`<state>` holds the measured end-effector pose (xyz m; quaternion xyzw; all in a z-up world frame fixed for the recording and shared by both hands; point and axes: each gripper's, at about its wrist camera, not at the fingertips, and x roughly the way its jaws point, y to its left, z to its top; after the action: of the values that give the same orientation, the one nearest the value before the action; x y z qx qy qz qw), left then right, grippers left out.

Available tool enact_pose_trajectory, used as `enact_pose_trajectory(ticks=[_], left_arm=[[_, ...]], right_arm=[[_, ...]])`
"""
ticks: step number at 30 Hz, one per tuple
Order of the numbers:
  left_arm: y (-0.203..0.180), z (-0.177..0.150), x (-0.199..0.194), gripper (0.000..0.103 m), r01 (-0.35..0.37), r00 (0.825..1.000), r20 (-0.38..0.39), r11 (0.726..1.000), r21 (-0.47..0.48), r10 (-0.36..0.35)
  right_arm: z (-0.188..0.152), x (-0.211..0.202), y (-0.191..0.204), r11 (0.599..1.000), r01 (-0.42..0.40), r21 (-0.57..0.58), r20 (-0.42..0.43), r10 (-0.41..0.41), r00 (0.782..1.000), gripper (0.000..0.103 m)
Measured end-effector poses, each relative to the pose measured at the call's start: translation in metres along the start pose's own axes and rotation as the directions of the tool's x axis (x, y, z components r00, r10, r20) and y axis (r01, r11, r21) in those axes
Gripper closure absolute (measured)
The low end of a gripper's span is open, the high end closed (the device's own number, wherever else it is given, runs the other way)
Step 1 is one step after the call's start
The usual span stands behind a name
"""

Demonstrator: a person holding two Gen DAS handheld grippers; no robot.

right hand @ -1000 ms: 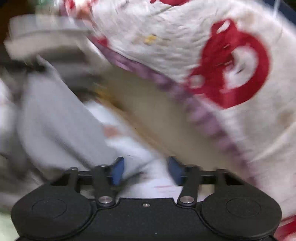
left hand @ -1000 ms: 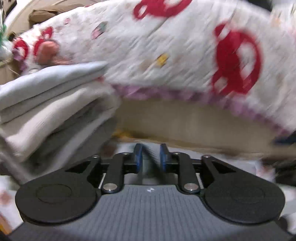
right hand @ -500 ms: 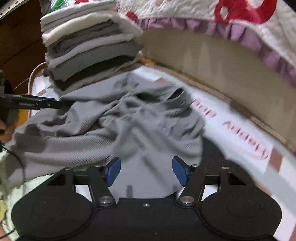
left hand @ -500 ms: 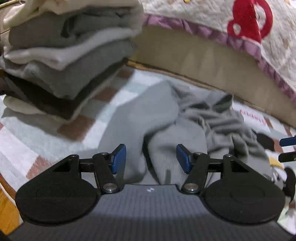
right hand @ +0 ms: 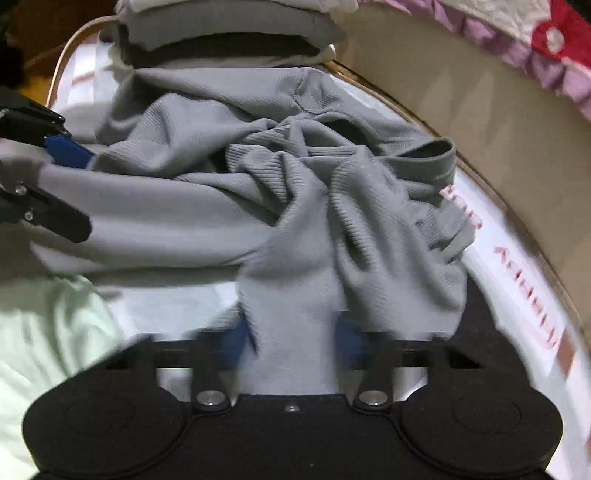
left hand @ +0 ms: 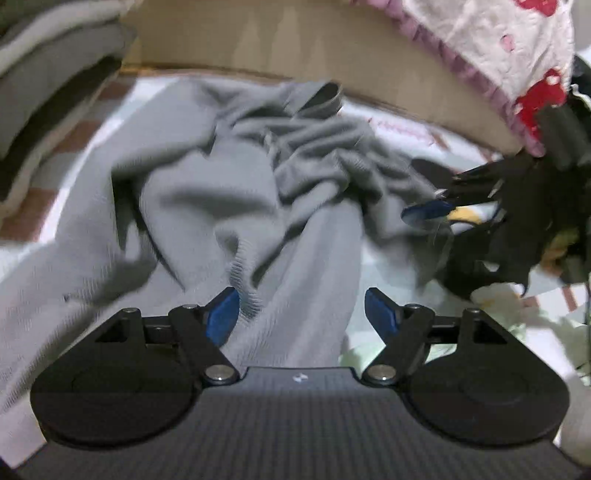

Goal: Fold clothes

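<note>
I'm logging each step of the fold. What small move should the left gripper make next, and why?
Probably close the left gripper on the crumpled grey knit garment: its jaws have just been opening and straddle a fold unpinched, while the right gripper has been closing on another bunch.

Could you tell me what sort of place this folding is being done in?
Probably a bedroom at home, on the floor beside a bed. A quilt with red prints hangs over the bed's side, a stack of folded clothes sits nearby, and a crumpled grey shirt lies on a printed mat.
</note>
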<state>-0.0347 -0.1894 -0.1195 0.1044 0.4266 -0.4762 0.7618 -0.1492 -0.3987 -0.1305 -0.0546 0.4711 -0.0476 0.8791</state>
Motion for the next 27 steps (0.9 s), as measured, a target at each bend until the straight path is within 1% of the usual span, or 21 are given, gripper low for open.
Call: enact_pose_trajectory(ticks=[1, 4, 5, 7, 8, 10, 12, 14, 16, 19, 20, 21, 23, 24, 27], left_arm=[[0.0, -0.001, 0.004, 0.028, -0.01, 1.0, -0.011, 1.0, -0.005, 0.01], [-0.004, -0.001, 0.012, 0.027, -0.042, 0.998, -0.036, 0.999, -0.002, 0.042], [-0.008, 0.001, 0.011, 0.027, -0.047, 0.998, -0.041, 0.999, 0.026, 0.048], [-0.022, 0.003, 0.009, 0.024, -0.058, 0.998, -0.033, 0.995, 0.087, 0.061], [-0.028, 0.003, 0.009, 0.023, -0.066, 0.997, -0.027, 0.991, 0.115, 0.07], [-0.039, 0.001, 0.008, 0.021, -0.081, 0.996, -0.017, 0.984, 0.161, 0.085], [-0.046, -0.007, 0.009, 0.015, -0.106, 0.993, -0.025, 0.976, 0.193, 0.113], [-0.049, -0.02, 0.006, 0.015, -0.152, 0.985, -0.053, 0.966, 0.209, 0.166], [-0.053, -0.032, 0.002, 0.015, -0.195, 0.974, -0.072, 0.956, 0.219, 0.215], [-0.058, -0.044, -0.014, 0.014, -0.259, 0.961, -0.057, 0.95, 0.175, 0.272], [-0.059, -0.048, -0.018, 0.012, -0.278, 0.955, -0.054, 0.947, 0.161, 0.29], [-0.061, -0.052, -0.019, 0.006, -0.291, 0.952, -0.055, 0.944, 0.158, 0.302], [-0.065, -0.06, -0.022, 0.006, -0.316, 0.943, -0.057, 0.937, 0.15, 0.327], [-0.067, -0.063, -0.023, 0.006, -0.335, 0.936, -0.056, 0.93, 0.154, 0.346], [-0.074, -0.071, -0.019, 0.006, -0.416, 0.901, -0.042, 0.887, 0.201, 0.432]], right_arm=[[0.003, -0.011, -0.013, 0.999, 0.032, 0.032, 0.021, -0.032, 0.999, 0.103], [0.013, -0.045, -0.053, 0.984, 0.123, 0.132, 0.08, -0.134, 0.988, 0.103], [0.018, -0.068, -0.072, 0.969, 0.177, 0.174, 0.107, -0.198, 0.974, 0.103], [0.024, -0.108, -0.105, 0.935, 0.261, 0.24, 0.128, -0.297, 0.946, 0.103], [0.025, -0.126, -0.119, 0.918, 0.294, 0.266, 0.132, -0.337, 0.932, 0.103], [0.02, -0.15, -0.132, 0.897, 0.335, 0.289, 0.137, -0.386, 0.912, 0.103], [0.013, -0.157, -0.133, 0.886, 0.365, 0.288, 0.134, -0.414, 0.9, 0.103], [0.006, -0.157, -0.131, 0.875, 0.394, 0.282, 0.126, -0.441, 0.889, 0.103], [0.001, -0.159, -0.127, 0.873, 0.403, 0.277, 0.128, -0.449, 0.884, 0.103], [-0.003, -0.162, -0.124, 0.871, 0.41, 0.269, 0.142, -0.457, 0.878, 0.103], [-0.002, -0.162, -0.124, 0.872, 0.409, 0.268, 0.154, -0.458, 0.876, 0.103], [0.0, -0.162, -0.125, 0.873, 0.408, 0.266, 0.165, -0.458, 0.873, 0.103], [0.001, -0.167, -0.128, 0.87, 0.404, 0.284, 0.192, -0.464, 0.865, 0.103], [0.001, -0.17, -0.13, 0.868, 0.402, 0.292, 0.205, -0.467, 0.86, 0.103], [0.002, -0.174, -0.136, 0.867, 0.379, 0.325, 0.236, -0.462, 0.855, 0.103]])
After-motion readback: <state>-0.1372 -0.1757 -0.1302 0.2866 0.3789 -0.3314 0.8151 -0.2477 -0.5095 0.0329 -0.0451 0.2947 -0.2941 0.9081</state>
